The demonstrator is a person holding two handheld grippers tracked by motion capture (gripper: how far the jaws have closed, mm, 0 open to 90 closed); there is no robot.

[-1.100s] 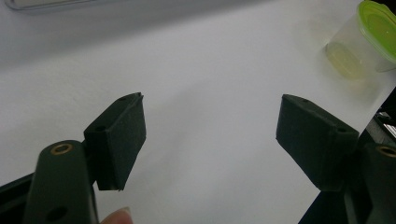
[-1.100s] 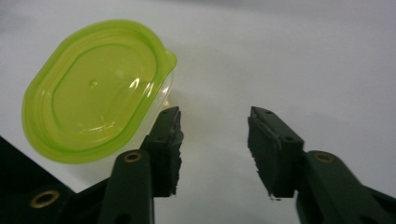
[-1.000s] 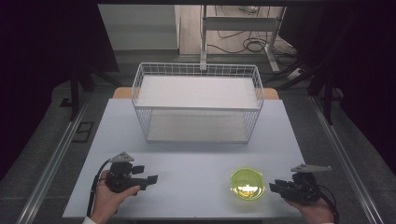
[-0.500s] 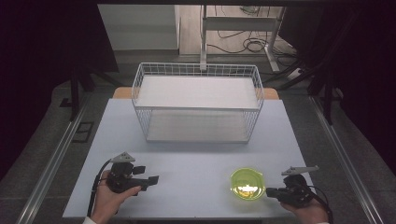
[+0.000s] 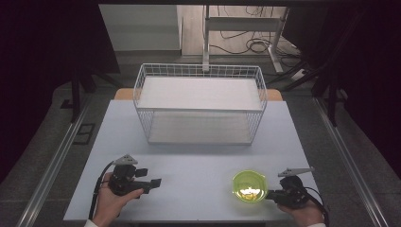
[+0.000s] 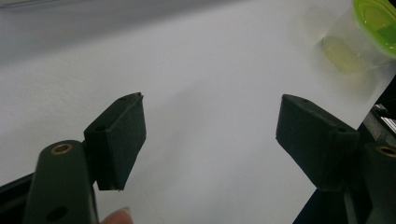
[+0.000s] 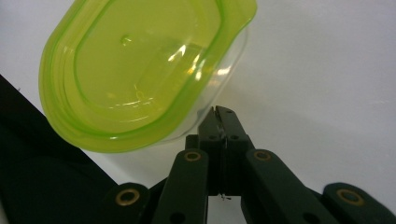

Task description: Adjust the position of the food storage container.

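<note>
A small clear tub with a lime-green lid stands near the table's front right edge. My right gripper lies just right of it, tips pointing at its side. In the right gripper view the tub looms right above my right gripper, whose jaws are shut pad to pad with nothing between them, right at the lid's rim. My left gripper rests at the front left, held in a hand, pointing right. In its own view my left gripper stands open over bare table, with the tub far off.
A white wire basket stands across the back half of the pale table. The table's front edge runs just below both hands. Beyond the table are a dark floor, a desk frame and cables.
My right gripper has slid a little left and toward the front edge, closer to the tub. The left gripper and the tub have stayed put.
</note>
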